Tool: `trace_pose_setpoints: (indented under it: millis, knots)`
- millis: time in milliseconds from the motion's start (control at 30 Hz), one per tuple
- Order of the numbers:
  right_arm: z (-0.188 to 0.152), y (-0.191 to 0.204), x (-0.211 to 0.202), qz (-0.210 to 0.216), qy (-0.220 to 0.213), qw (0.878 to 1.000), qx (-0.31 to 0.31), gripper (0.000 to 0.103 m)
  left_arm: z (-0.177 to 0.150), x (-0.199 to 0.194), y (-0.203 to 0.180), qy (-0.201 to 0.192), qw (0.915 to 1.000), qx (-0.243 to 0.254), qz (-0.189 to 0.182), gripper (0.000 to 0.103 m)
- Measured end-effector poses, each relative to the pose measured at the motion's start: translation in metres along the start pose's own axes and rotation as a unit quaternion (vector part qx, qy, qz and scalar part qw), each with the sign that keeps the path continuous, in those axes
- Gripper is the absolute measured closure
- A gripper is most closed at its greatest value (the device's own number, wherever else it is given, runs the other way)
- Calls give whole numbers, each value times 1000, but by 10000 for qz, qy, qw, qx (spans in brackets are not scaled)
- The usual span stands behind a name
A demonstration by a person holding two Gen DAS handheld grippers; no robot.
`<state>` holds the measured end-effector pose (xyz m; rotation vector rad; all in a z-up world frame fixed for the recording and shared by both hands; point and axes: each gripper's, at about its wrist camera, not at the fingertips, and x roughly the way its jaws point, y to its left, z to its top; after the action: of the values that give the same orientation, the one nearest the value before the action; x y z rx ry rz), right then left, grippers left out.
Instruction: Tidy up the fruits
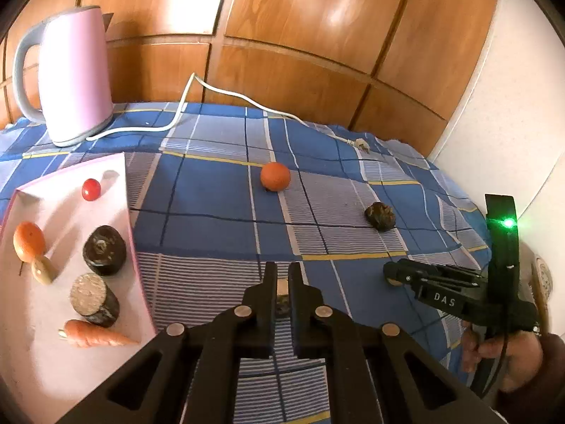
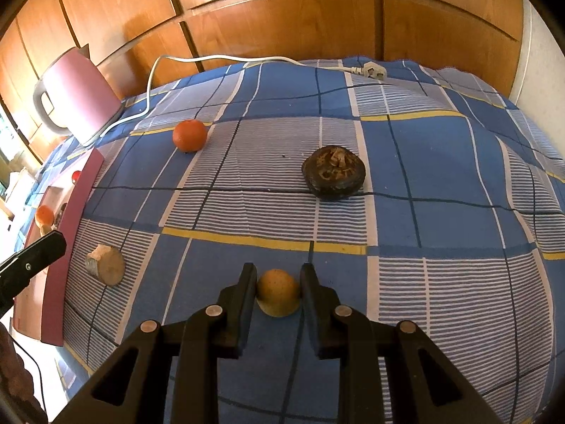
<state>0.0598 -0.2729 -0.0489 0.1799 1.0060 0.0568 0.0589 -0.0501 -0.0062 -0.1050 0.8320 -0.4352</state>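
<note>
R gripper (image 2: pixel 278 284) is down near the front edge of the checked cloth (image 2: pixel 441 162), jaws narrow and pinched on a small yellow fruit (image 2: pixel 277 291) that's touching the cloth or just off it, can't tell which. L gripper (image 1: pixel 281 282), jaws nearly closed, grips a small pale-topped piece (image 1: pixel 282 287), too hidden to name, beside the pink tray's (image 1: pixel 132 233) right wall.

Progress looks past halfway: tray at the cloth's left edge already holds a carrot (image 1: pixel 97 335), two log-like chunks (image 1: pixel 94 298), a small pale piece (image 1: pixel 42 270), an orange (image 1: pixel 29 242) and a cherry tomato (image 1: pixel 91 189).

Left to do, going back: a cut wood-like disc (image 2: pixel 106 265) just outside the tray wall, a dark round lump (image 2: pixel 333 173) mid-cloth, an orange ball (image 2: pixel 189 135) farther back.

Room: cloth's middle is wide open. Far-left corner has the pink kettle (image 1: pixel 74 77), its cord (image 1: pixel 219 92) trailing along the back edge to a plug (image 2: pixel 374 70), well clear.
</note>
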Motion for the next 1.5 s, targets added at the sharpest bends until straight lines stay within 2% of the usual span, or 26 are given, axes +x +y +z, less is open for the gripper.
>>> trace_pose_setpoints:
  millis: [100,167,200,233,333,600,667,700,733,900,1167,1300,1500]
  knots:
    - [0,-2,0,64,-10,10000,38,78,0,-2,10,143,9998,-109,-113,96]
    - [0,-3,0,85,-15,10000,49,78,-1,-2,11,216,9997,6,-93,84]
    - [1,-3,0,85,-16,9999,54,78,-2,-2,8,284,9994,159,-103,65]
    - [1,-3,1,82,-17,9999,58,78,-4,-1,5,332,9988,358,-54,52]
    - [1,-3,1,85,-15,9999,59,78,-7,1,-4,435,9970,636,-63,50]
    - [1,-3,1,96,-16,9999,40,78,-7,43,-22,1038,9898,921,319,50]
    - [1,-3,1,95,-16,9999,36,78,-9,52,-24,1162,9879,959,381,59]
    - [1,-3,1,90,-17,10000,28,77,-10,55,-25,1208,9869,986,421,74]
    - [1,-3,1,83,-19,10000,21,78,-12,58,-25,1220,9860,1029,481,74]
    - [1,-2,2,52,-35,10000,9,77,-16,49,-22,1016,9902,835,480,75]
    - [1,0,3,1,-51,10000,-43,78,-1,-4,-2,360,9988,216,268,75]
    - [2,2,3,-56,-46,9999,-87,78,6,-26,24,163,9988,-152,436,75]
    - [2,5,3,-129,-46,9998,-147,77,10,-49,70,-67,9941,-627,886,75]
